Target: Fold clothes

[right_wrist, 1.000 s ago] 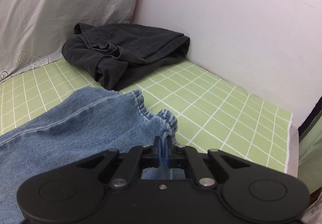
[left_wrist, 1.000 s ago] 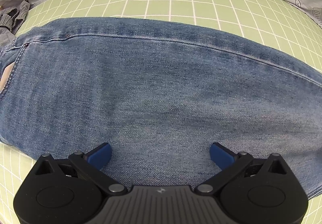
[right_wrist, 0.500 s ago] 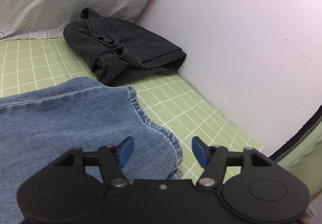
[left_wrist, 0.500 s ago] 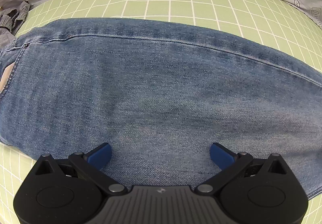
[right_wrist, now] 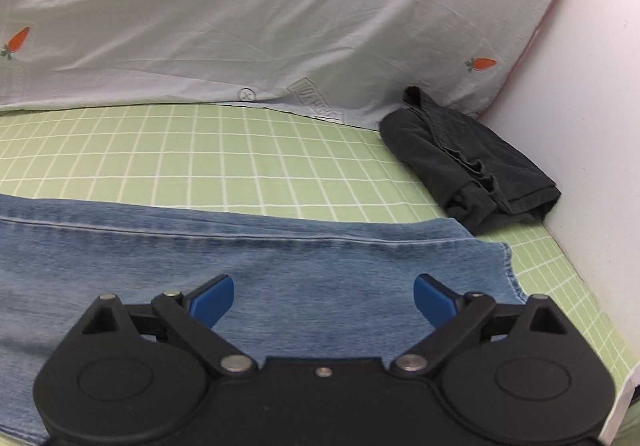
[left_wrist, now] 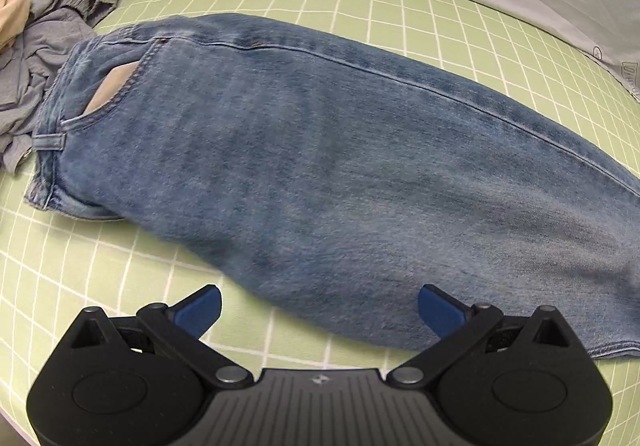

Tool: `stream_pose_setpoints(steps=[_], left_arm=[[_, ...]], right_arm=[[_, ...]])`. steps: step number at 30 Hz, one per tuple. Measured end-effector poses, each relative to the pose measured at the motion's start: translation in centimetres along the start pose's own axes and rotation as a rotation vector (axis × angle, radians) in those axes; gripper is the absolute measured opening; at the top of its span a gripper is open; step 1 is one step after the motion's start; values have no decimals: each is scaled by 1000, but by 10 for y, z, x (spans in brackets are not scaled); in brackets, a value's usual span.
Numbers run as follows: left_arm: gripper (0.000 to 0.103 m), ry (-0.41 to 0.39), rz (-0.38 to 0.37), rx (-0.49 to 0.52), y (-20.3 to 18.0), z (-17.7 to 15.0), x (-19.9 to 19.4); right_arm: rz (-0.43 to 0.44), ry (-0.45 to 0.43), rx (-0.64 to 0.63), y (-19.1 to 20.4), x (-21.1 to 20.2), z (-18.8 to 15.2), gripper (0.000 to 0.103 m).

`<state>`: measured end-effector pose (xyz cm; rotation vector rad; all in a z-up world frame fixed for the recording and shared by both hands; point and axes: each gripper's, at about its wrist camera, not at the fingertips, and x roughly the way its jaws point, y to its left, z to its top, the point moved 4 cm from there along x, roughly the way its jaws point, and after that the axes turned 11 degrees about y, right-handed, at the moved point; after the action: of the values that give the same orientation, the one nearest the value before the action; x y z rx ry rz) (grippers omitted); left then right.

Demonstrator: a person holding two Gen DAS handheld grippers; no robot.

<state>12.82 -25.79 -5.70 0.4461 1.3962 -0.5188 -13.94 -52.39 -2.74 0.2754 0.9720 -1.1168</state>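
The faded blue denim jeans (left_wrist: 320,165) lie lengthwise-folded on the green checked mat (left_wrist: 400,17), hem toward 3 o'clock; left gripper (left_wrist: 319,306) and right gripper (right_wrist: 323,296) hover released, likely lining up the next fold.

Place: a bedroom at home
Bedding: green checked sheet (right_wrist: 248,149) under a carrot-print quilt (right_wrist: 280,13)
Wall: white, at the bed's edge (right_wrist: 592,125)
Clothes: dark folded garment (right_wrist: 472,165), grey pile (left_wrist: 44,41)
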Motion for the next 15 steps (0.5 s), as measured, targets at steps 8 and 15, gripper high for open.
stream_pose_setpoints(steps=[8,15], left_arm=[[103,-47,-6,-83,78,0,-17],[103,-73,-8,-118,144,5,-19]], right_arm=[[95,-41,-80,89,-39,-8,99],[140,-43,-93,161,-56,-9,99]])
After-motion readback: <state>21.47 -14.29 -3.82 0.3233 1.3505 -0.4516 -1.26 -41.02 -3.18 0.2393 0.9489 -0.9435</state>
